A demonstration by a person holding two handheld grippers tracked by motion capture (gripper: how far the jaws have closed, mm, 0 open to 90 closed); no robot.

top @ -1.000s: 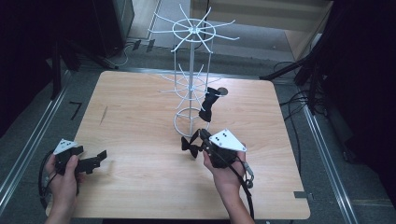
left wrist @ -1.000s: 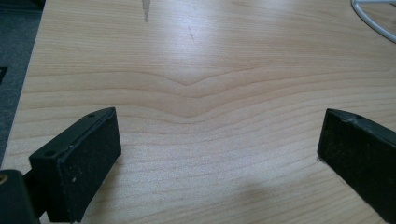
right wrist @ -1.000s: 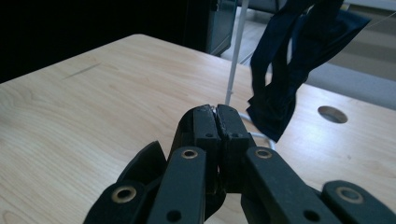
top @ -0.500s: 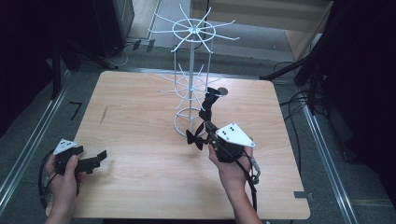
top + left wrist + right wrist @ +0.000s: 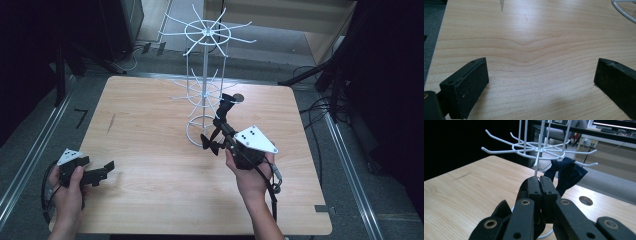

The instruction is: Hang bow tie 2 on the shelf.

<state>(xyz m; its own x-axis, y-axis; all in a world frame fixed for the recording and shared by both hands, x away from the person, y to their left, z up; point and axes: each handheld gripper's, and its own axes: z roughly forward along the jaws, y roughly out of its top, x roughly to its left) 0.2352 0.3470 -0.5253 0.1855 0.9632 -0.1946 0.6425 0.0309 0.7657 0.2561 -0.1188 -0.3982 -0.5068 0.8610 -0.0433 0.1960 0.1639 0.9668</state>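
Right gripper (image 5: 539,185), jaws clenched on a dark bow tie (image 5: 566,173) just under the white wire rack's (image 5: 205,90) lower hooks, prob. needs a small lift & steady aim to slip its loop over one prong w/o tipping the rack; left gripper (image 5: 541,82) rests released on the table (image 5: 150,150).

rack: 1 white wire rack (image 5: 205,85) | bow ties: 2 dark bow ties (image 5: 226,106) | tools: 2 (image 5: 108,167) | table: 1 (image 5: 150,130)
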